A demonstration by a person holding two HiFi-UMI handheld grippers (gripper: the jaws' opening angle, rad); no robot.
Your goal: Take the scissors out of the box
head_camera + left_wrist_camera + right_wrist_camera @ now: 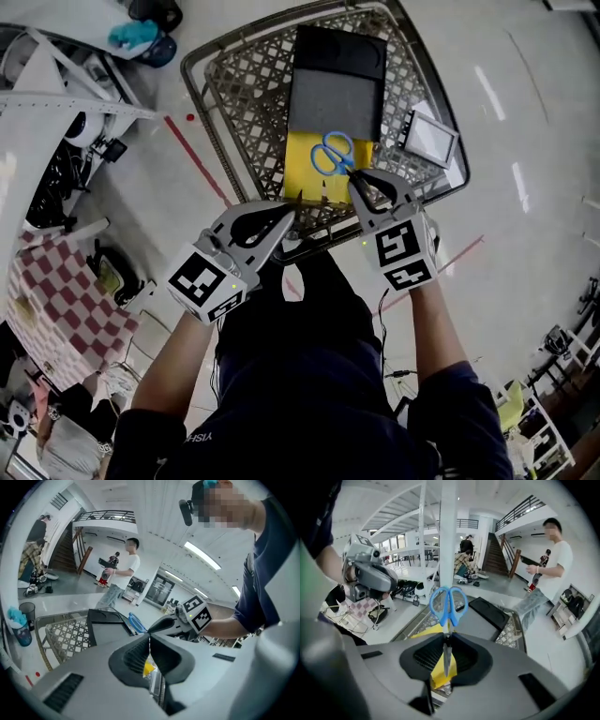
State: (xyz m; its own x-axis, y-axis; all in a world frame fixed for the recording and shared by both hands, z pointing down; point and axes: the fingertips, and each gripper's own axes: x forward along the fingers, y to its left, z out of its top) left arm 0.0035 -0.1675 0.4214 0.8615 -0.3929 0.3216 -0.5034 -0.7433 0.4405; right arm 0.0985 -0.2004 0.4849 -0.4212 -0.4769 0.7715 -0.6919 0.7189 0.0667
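A grey wire-mesh metal basket (234,89) has a small white-framed panel (429,139) at its right side. A red tape line (199,161) marks the pale floor (525,94) beside it. A red-and-white chequered cloth (56,300) lies well left.

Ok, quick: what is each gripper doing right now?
Left gripper: closed, nothing seen between its jaws.
Right gripper: closed on the blades of the blue-handled metal scissors.

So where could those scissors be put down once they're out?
Free: the bare mesh of the basket left of the black box, and the shiny floor right of the basket. Crowded: the basket's right corner with the framed panel, and the cluttered floor far left.
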